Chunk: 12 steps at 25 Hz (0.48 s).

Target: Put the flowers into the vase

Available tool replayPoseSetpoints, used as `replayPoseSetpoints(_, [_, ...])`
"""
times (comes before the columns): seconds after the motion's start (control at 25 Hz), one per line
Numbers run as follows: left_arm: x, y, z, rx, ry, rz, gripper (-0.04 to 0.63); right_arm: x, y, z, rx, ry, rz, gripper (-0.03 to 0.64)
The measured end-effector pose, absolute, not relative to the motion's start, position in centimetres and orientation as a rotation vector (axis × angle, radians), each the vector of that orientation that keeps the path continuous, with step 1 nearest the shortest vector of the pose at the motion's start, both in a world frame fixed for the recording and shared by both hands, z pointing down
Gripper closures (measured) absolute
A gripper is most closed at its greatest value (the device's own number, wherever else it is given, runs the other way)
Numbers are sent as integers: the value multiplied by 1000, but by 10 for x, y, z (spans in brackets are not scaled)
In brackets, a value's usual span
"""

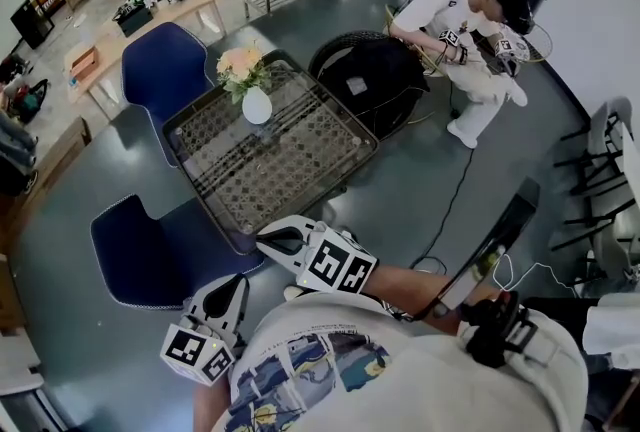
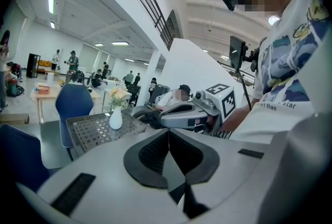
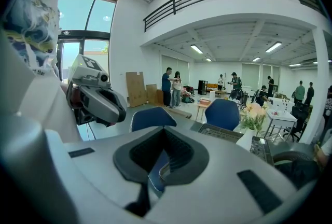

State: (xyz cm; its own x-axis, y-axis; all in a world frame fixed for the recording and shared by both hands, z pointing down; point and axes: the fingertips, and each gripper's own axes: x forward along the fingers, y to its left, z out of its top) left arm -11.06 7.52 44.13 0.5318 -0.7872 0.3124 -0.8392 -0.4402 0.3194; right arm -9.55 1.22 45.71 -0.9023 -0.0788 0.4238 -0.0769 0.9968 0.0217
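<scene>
Flowers (image 1: 240,63), peach and cream with green leaves, already stand in small white rounded vase (image 1: 256,107). Vase upright on square glass-topped table (image 1: 300,170) with dark frame, near its far left corner. Left gripper (image 1: 236,282): fingers clenched, pads meeting, nothing between them. Right gripper (image 1: 268,240): fingers clenched likewise, empty. Both held close to the person's chest, well apart from vase; right one just beside table's near corner. One blue padded chair (image 1: 165,65) beyond table, second blue chair (image 1: 150,255) at near left.
</scene>
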Motion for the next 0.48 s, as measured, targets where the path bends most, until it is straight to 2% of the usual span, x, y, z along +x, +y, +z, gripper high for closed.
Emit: replayPoseSetpoints(0.48, [-107,75,443,2349,-1312,164,584,-91,12,463,126,-2697,8,606])
